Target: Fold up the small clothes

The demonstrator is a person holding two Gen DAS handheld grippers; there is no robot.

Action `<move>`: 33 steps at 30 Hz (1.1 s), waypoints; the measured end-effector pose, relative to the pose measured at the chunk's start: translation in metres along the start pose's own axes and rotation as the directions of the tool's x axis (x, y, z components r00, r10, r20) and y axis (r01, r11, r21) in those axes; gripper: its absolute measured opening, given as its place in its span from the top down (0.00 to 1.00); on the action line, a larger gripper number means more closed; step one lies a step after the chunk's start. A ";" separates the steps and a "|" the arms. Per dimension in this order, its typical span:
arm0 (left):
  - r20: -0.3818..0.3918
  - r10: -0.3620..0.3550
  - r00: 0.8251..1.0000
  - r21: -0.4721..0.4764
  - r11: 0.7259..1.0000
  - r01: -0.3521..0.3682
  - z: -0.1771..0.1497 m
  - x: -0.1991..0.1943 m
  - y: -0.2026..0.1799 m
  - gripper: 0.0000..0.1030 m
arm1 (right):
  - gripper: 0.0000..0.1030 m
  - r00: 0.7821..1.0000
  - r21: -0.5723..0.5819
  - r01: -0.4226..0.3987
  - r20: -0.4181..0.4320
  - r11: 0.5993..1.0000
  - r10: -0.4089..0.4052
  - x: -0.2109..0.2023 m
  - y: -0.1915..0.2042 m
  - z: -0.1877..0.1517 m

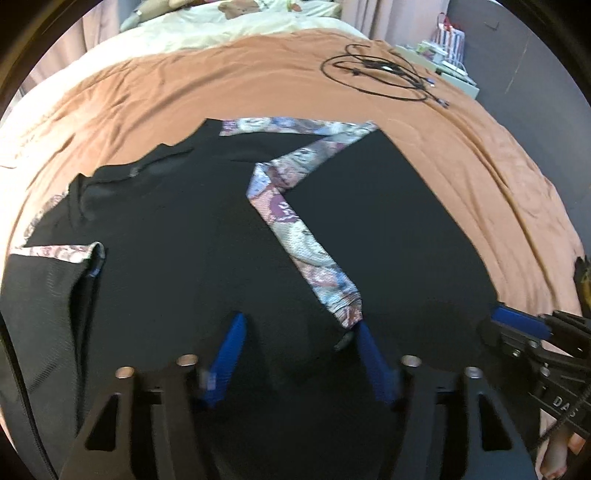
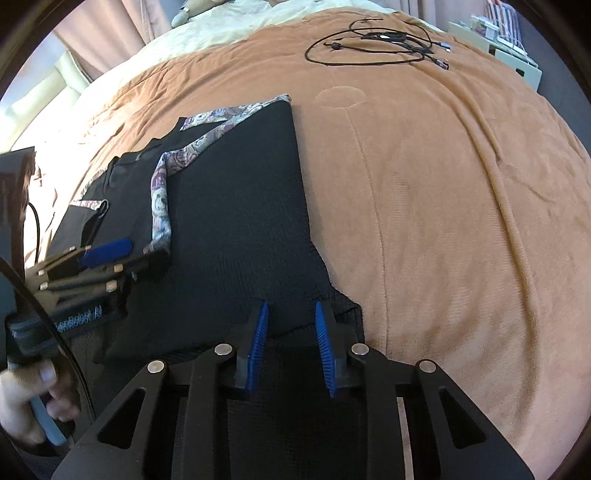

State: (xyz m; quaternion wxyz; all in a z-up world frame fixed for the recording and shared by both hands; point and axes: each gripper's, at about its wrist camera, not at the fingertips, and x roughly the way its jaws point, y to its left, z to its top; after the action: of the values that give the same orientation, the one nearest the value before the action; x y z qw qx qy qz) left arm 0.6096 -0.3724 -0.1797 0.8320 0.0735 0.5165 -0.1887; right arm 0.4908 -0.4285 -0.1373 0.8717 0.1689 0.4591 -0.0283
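Observation:
A black garment (image 1: 177, 236) with patterned pink-and-blue trim lies spread on the orange blanket (image 1: 147, 85). A patterned sleeve strip (image 1: 295, 225) is folded across its middle. My left gripper (image 1: 299, 325) is open over the garment's near part, its right finger by the strip's cuff. In the right wrist view the same garment (image 2: 236, 206) lies at the left. My right gripper (image 2: 290, 314) is open at the garment's near right corner. The left gripper also shows in the right wrist view (image 2: 107, 254); the right gripper shows in the left wrist view (image 1: 517, 325).
A coil of black cables (image 1: 384, 74) lies on the far right of the blanket, also seen in the right wrist view (image 2: 373, 44). A cream duvet (image 1: 229, 33) covers the bed's far end. White boxes (image 1: 450, 70) stand beside the bed at far right.

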 end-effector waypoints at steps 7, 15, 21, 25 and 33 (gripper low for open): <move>0.014 0.078 0.997 -0.037 0.996 -0.077 0.014 -0.008 0.052 0.54 | 0.78 1.000 -0.005 0.009 0.006 1.000 -0.009 -0.002 -0.001 -0.003; 0.082 0.216 0.973 -0.075 0.975 -0.210 0.032 -0.045 0.109 0.54 | 0.78 1.000 -0.002 0.015 0.001 1.000 -0.015 -0.003 -0.001 -0.003; 0.091 0.186 0.978 -0.088 0.980 -0.178 0.030 -0.063 0.126 0.54 | 0.78 1.000 -0.009 0.024 0.002 1.000 -0.024 -0.006 0.002 -0.003; 0.083 0.122 0.989 -0.109 0.988 -0.112 0.022 -0.064 0.128 0.54 | 0.75 1.000 0.010 0.026 -0.008 1.000 -0.026 -0.011 0.003 -0.005; 0.059 0.002 0.998 -0.110 0.994 0.004 0.016 -0.043 0.108 0.54 | 0.46 0.998 -0.024 0.037 0.056 0.999 -0.035 -0.044 0.009 -0.010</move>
State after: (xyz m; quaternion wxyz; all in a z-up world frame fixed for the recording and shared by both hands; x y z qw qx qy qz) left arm 0.6479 -0.2685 -0.1418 0.8496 0.0215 0.5012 -0.1625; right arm 0.4598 -0.4215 -0.1045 0.8857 0.1487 0.4378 -0.0428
